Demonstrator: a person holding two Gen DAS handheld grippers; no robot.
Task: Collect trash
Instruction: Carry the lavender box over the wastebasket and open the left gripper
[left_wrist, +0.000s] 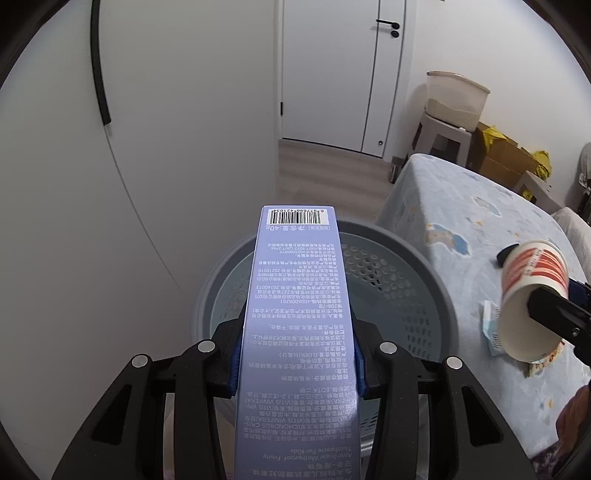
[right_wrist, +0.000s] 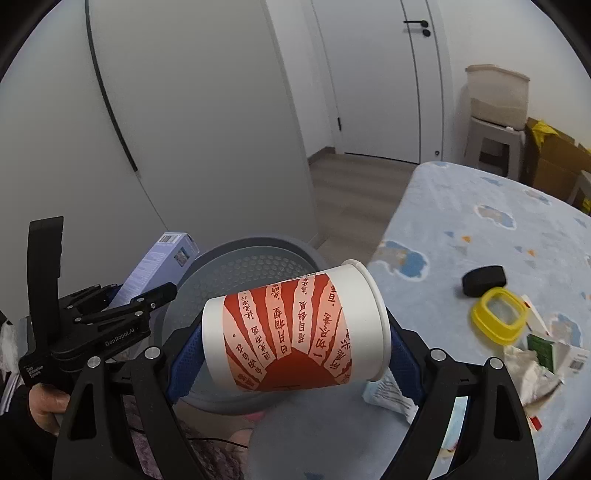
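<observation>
Left wrist view: the left gripper (left_wrist: 295, 363) has its blue-padded fingers (left_wrist: 233, 365) drawn in to a narrow gap and pressed on the two long edges of a tall lilac cardboard toothpaste box (left_wrist: 297, 314), which sticks forward over the mouth of the round grey perforated plastic bin (left_wrist: 417, 295) below it. The box looks light and stiff along its length, but its thin walls would likely buckle under a harder squeeze, so the edges near the middle seem the right place to hold it. In the right wrist view the right gripper (right_wrist: 295, 352) stands spread wide, its blue fingers (right_wrist: 184, 363) clamped on base and rim of a red-and-white printed paper cup (right_wrist: 291, 326) lying sideways between them, just above the bin (right_wrist: 236, 273). The cup is probably very light and easily crushed across its wall; held end to end it should resist better, though the smooth rim may slip. Beyond, on the blue cloud-patterned tabletop (right_wrist: 480, 236), more rubbish waits: a yellow plastic ring lid (right_wrist: 499, 317), a small black round cap (right_wrist: 484, 280) and crumpled paper wrappers (right_wrist: 535, 365), all soft or small.
</observation>
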